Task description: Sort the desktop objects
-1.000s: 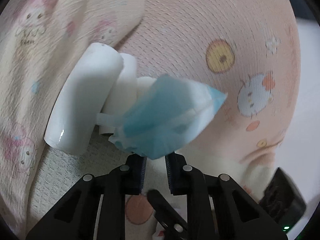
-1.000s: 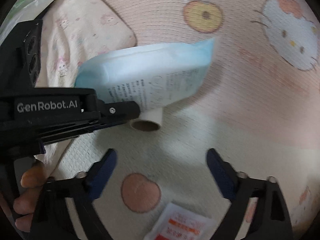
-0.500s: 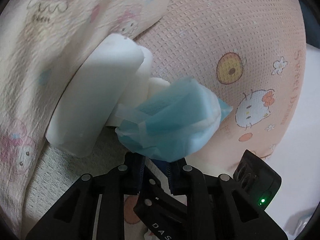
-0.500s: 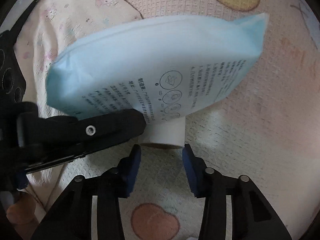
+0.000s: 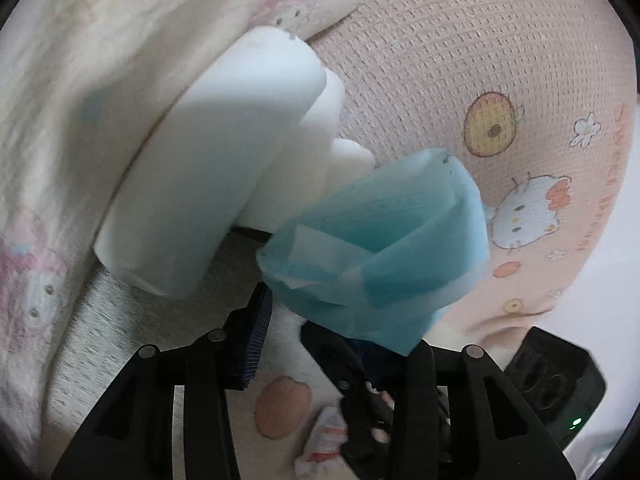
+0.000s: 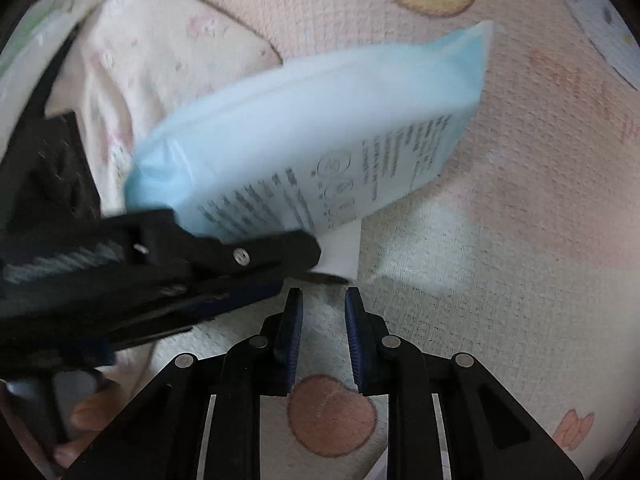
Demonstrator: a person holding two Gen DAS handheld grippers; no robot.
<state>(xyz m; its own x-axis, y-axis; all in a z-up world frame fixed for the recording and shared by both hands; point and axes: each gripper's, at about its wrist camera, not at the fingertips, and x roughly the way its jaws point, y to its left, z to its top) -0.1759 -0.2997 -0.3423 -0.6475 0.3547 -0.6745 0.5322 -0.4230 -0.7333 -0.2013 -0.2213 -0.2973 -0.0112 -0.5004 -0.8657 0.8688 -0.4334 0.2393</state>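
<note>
A light blue wipes pack [image 5: 384,256] [image 6: 320,148] lies on top of the white paper rolls [image 5: 212,184]. One roll's end [image 6: 340,252] shows under the pack in the right wrist view. My left gripper [image 5: 316,328] is open with its jaws spread; the pack lies just ahead of its tips. The left gripper [image 6: 168,256] crosses the right wrist view on the left. My right gripper [image 6: 322,300] has its jaws nearly together with a narrow gap, just short of the roll's end; nothing shows between them.
A pink and cream Hello Kitty cloth [image 5: 500,80] covers the surface. A cream pillow [image 5: 80,60] lies behind the rolls. A small red and white sachet [image 5: 324,436] lies near the front. The right gripper's body [image 5: 552,380] shows at lower right.
My left gripper has opened and let go of the blue pack, which now rests on the rolls. My right gripper has narrowed further just short of the roll's end.
</note>
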